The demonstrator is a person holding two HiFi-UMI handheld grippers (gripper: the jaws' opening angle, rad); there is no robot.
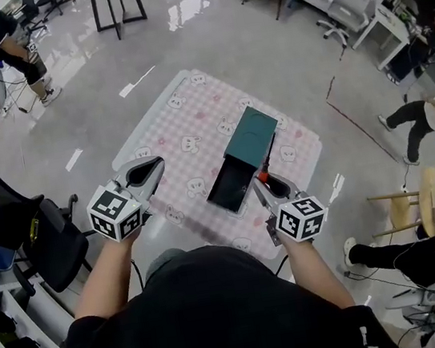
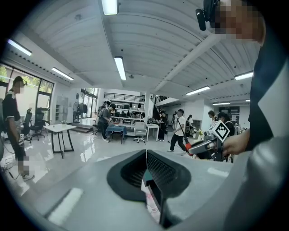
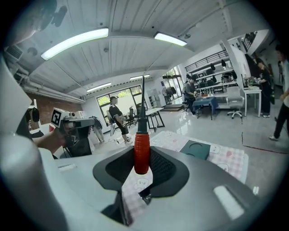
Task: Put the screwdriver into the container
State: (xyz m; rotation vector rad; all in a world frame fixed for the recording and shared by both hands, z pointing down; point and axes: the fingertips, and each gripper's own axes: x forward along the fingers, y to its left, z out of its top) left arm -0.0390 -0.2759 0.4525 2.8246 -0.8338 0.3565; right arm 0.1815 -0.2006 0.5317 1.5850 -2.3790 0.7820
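The screwdriver [image 3: 141, 151] has a ribbed red handle.

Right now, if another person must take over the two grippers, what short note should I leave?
Left gripper: shut, empty, held left of the container.
Right gripper: shut on the screwdriver by its red handle, shaft pointing out past the jaws.
The container lies open on the checked mat, just ahead of the right gripper.
Done: screwdriver is in hand.
Left: bring it over the open part and release it inside.

Red-handled screwdriver [image 3: 141, 151] upright in jaws of the right gripper [image 3: 142, 168]; dark teal container [image 1: 250, 133] open on pink mat [image 1: 186, 125]
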